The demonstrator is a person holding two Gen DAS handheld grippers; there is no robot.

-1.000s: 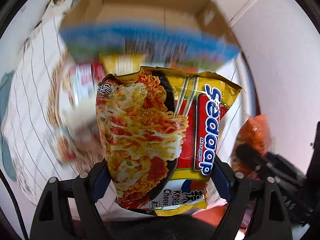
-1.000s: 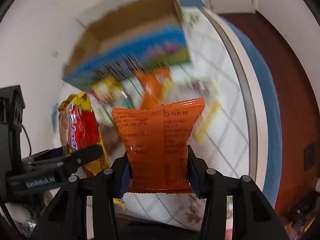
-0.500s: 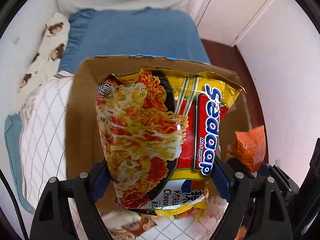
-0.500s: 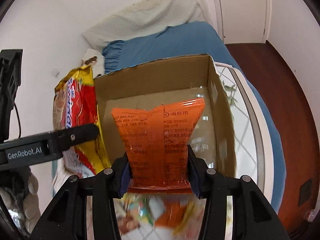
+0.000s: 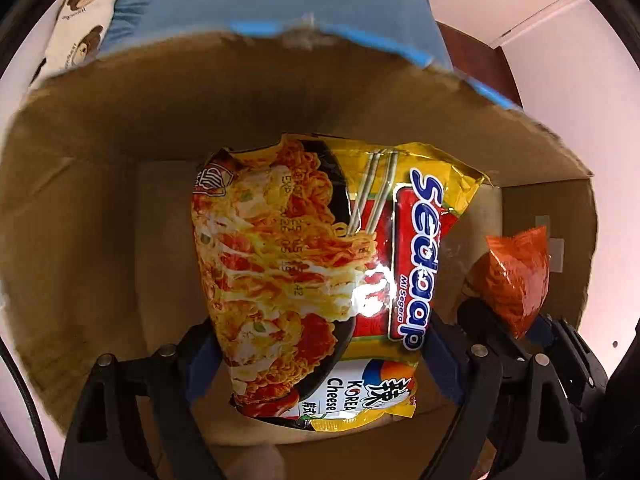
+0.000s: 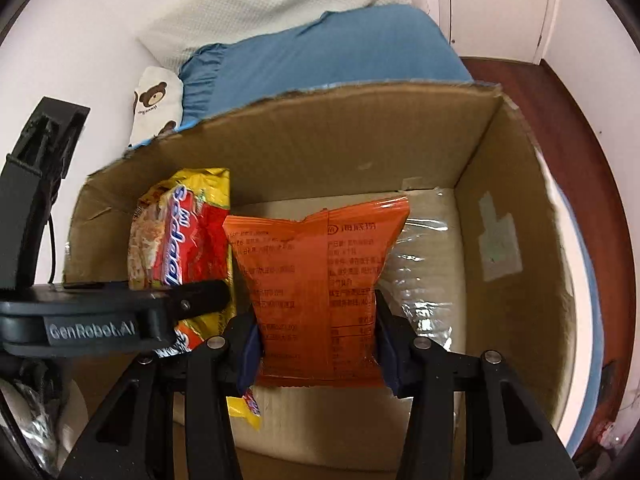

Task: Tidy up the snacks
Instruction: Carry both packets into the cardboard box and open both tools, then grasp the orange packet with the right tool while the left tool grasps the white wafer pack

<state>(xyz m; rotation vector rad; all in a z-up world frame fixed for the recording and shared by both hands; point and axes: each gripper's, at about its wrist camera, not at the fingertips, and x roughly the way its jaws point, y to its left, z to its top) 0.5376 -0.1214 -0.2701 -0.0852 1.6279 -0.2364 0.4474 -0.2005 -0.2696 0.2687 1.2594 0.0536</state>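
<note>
My left gripper (image 5: 320,344) is shut on a yellow and red Sedaap noodle packet (image 5: 316,264) and holds it inside an open cardboard box (image 5: 100,184). My right gripper (image 6: 318,344) is shut on an orange snack packet (image 6: 316,292) and holds it inside the same box (image 6: 508,200), just right of the noodle packet (image 6: 180,240). The orange packet also shows in the left wrist view (image 5: 516,276), at the right. The left gripper's black body (image 6: 120,312) reaches in from the left in the right wrist view.
The box floor has clear tape (image 6: 424,264) over pale flaps. Behind the box lie a blue bedsheet (image 6: 320,52), a white pillow (image 6: 280,0) and a bear-print cushion (image 6: 156,108). A dark wood floor (image 6: 576,128) lies to the right.
Both grippers have moved forward and down with their packets, from above the table's snacks to inside the box. The box now fills both views.
</note>
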